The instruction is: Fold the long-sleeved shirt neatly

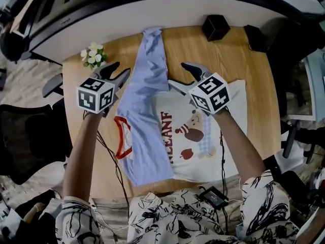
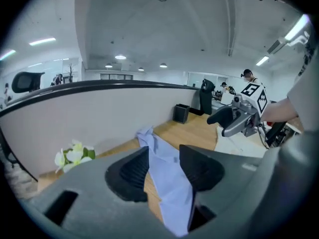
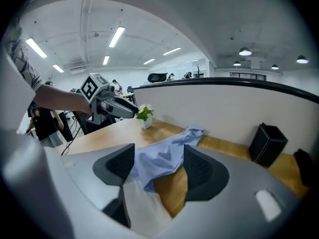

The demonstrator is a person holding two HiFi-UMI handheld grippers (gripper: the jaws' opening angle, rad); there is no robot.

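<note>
Head view: long-sleeved shirt [image 1: 183, 136] flat on counter [image 1: 233, 60], blue sleeve [image 1: 152, 60] toward 12 o'clock, left gripper [image 1: 121, 68] at its 9, right gripper [image 1: 179, 74] at 3; left gripper view: jaws apart, gripping nothing; right gripper view: likewise.

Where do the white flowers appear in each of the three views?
Head view: white flowers upper left, at the wooden table's far edge.
Left gripper view: lower left, against the partition.
Right gripper view: left of centre, at the partition's foot.
Shared landmark: the blue sleeve, lying right of the flowers in every view.
</note>
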